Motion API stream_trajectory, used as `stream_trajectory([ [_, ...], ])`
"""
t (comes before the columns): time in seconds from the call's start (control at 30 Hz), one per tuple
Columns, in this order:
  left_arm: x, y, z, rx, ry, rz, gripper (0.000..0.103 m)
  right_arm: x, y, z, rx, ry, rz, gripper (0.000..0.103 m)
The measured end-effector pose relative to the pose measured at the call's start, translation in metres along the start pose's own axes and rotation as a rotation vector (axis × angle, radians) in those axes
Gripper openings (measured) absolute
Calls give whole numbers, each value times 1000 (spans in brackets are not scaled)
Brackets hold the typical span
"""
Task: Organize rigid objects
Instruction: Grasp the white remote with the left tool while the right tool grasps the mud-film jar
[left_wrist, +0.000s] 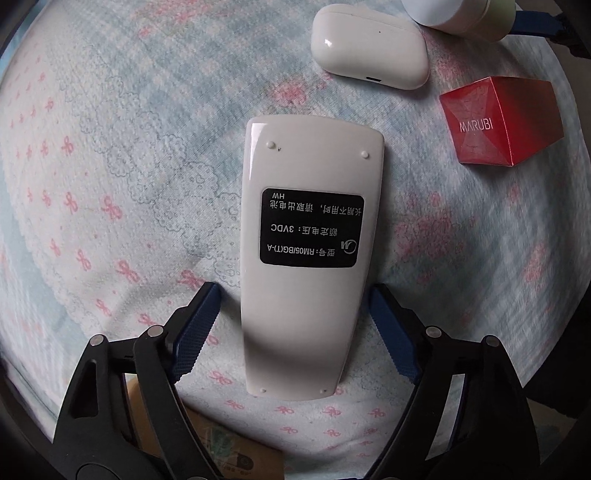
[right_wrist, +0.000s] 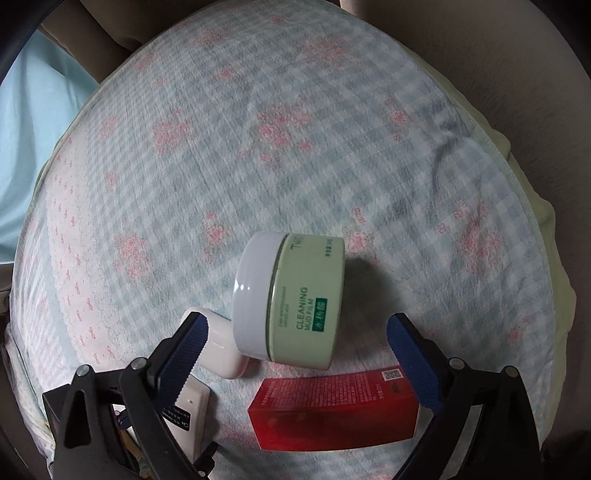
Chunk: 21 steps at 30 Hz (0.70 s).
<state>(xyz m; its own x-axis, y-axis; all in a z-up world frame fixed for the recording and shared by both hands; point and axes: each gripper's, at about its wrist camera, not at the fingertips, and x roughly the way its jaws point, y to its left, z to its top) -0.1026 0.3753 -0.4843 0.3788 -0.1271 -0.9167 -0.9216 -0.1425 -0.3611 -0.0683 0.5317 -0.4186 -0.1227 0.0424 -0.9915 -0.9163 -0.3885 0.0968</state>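
Left gripper (left_wrist: 291, 325) is sitting open around the one remote (left_wrist: 308, 254), fingers barely apart from its edges. Right gripper (right_wrist: 295, 354) is hanging open too; one jar (right_wrist: 291, 299), one earbud case (right_wrist: 225, 350) and one red box (right_wrist: 332, 410) are bunching lower center, with checked cloth (right_wrist: 258, 129) lying open above.

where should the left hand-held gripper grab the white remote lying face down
Grip the remote across its long side edges near the narrower lower end, coming from that end. It lies flat, label side up; the left hand-held gripper is open and straddles it there.
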Motion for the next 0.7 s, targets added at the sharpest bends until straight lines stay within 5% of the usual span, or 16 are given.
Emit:
stream_trajectory([
  [0.17, -12, 9, -3, 7, -37, 10, 55, 12, -1, 3, 18, 28, -1, 44],
  [0.37, -20, 21, -3, -1, -53, -22, 55, 12, -4, -2, 13, 19, -22, 40],
  [0.7, -60, 63, -20, -191, -164, -115, 55, -23, -1, -28, -65, -93, 12, 40],
])
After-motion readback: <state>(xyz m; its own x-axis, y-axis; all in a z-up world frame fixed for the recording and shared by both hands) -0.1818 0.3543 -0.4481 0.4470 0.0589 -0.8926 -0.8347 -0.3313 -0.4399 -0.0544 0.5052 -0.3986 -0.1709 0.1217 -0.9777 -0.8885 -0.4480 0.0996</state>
